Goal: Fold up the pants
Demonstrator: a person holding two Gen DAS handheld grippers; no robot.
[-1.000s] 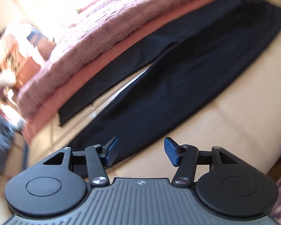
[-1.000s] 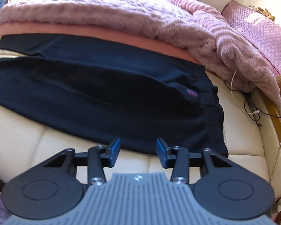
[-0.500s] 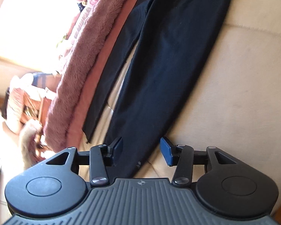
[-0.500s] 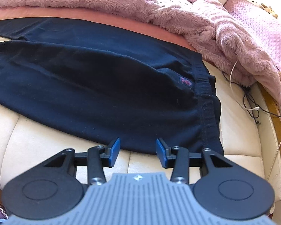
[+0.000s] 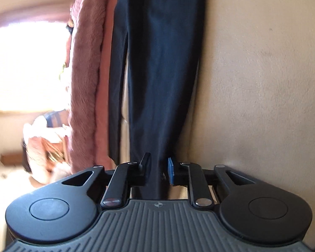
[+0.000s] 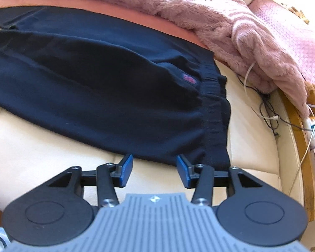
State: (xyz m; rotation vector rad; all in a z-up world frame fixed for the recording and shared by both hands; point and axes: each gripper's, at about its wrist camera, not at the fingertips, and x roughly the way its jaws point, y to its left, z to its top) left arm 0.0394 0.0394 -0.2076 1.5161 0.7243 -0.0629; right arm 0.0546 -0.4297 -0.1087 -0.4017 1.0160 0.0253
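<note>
While the dark pants (image 6: 107, 96) lie flat on the cream cushion (image 6: 31, 147) across mid-frame, both hems are being taken: the left gripper (image 5: 159, 169) is closing narrowly around a leg cuff, though blur hides contact. The right gripper (image 6: 154, 171), opening and empty at lower centre, next must reach the waistband corner (image 6: 217, 147).

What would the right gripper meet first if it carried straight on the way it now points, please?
Most likely the near edge of the dark pants, close to the waistband. The right gripper has its jaws opening with only cream cushion between them; depth is hard to judge.
</note>
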